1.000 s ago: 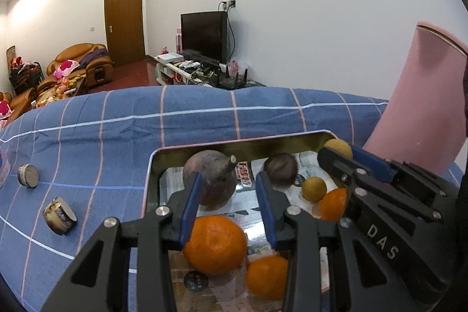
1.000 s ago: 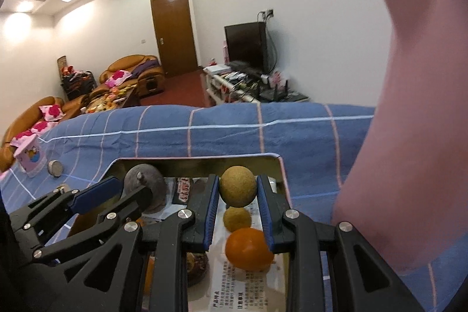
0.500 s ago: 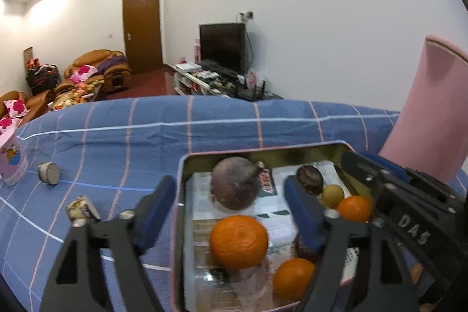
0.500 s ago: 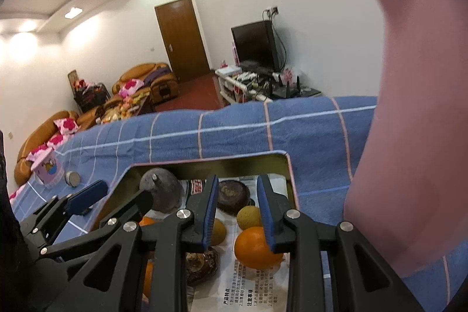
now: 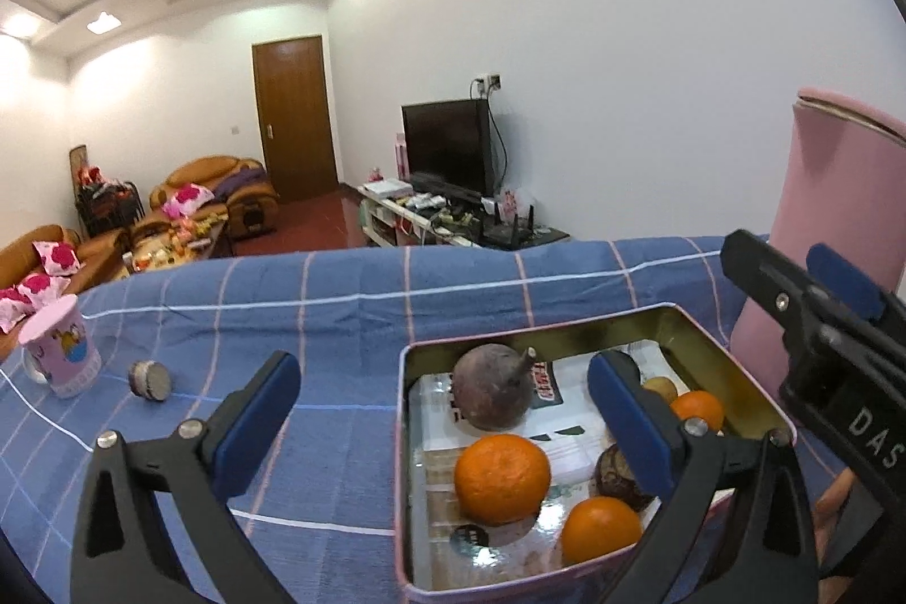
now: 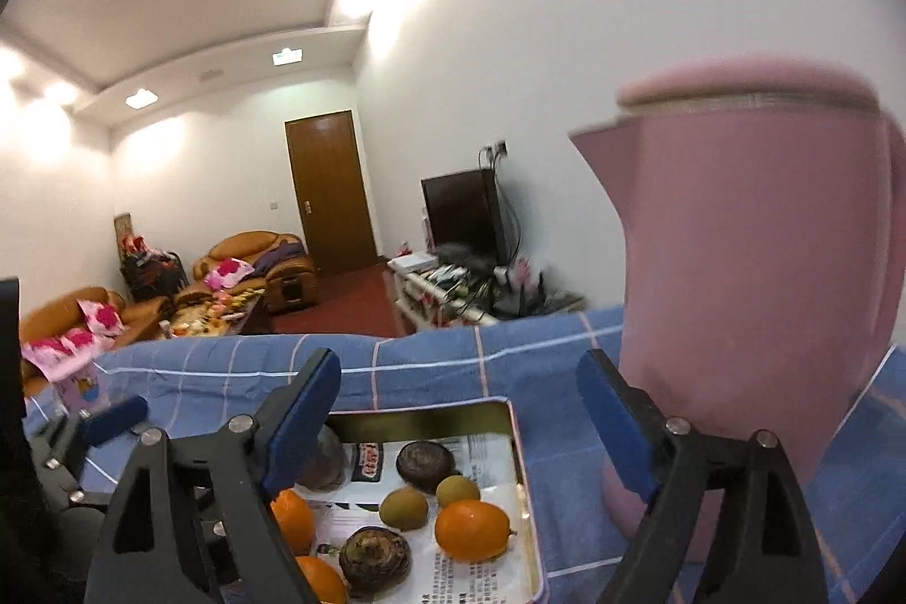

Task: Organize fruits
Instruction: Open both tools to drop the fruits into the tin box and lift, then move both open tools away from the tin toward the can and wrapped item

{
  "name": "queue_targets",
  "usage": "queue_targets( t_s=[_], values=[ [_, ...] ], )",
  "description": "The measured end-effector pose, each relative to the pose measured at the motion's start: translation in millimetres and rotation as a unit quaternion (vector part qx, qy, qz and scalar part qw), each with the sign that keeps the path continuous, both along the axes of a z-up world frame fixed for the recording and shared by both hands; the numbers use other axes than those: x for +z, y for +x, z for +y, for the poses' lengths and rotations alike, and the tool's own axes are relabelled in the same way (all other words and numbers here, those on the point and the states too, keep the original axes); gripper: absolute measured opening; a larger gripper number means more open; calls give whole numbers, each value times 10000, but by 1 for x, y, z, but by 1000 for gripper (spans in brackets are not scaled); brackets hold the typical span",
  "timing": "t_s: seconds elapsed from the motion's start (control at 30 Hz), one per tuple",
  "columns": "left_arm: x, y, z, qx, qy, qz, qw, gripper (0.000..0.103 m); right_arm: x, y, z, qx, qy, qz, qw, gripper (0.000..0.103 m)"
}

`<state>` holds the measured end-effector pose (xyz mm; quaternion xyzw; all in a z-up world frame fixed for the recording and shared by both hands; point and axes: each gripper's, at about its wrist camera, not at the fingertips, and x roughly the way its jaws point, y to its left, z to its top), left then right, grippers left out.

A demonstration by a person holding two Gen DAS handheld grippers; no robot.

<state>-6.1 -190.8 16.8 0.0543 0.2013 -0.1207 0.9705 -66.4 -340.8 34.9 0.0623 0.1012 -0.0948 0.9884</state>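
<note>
Blue-padded jaws of the left gripper (image 5: 441, 411) stood wide apart with nothing clamped, having just been opening; one pad hung over the blue checked cloth (image 5: 317, 315), the other over the tin box (image 5: 730, 366). Directly ahead of and below that claw, inside the tin near its front wall, lay the large orange (image 5: 502, 478), with a smaller orange (image 5: 600, 529) toward the front right corner and the dark round fruit with a stem (image 5: 492, 393) toward the back wall. The right gripper (image 6: 458, 425) likewise had its jaws spread and empty, also just opened, above the tin's back edge. On judgement, the left hand was nearer the large orange; no long axis applied, the fruit being round. Only the right wrist view showed the two small green-brown fruits (image 6: 403, 509). Only the left wrist view showed the pink cup (image 5: 59, 354) near the cloth's far left edge. The pink jug (image 6: 759, 298) stood at the tin's right.
</note>
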Motion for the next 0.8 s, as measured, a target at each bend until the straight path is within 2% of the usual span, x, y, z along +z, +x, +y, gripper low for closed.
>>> queue_targets(
  t_s=[0.13,0.33,0.53,0.8],
  values=[
    [-1,-8,5,75,69,-241,9997,103,1,-3,5,-125,-112,-49,9998,87],
    [-2,-13,16,110,70,-205,9997,103,-4,-7,2,-319,57,195,9993,87],
    [-2,-16,30,147,-57,-87,9998,103,-6,-19,9,-488,133,263,9984,87],
    [-4,-24,47,114,-41,46,9999,103,-6,-37,26,-713,257,287,9967,87]
  ],
)
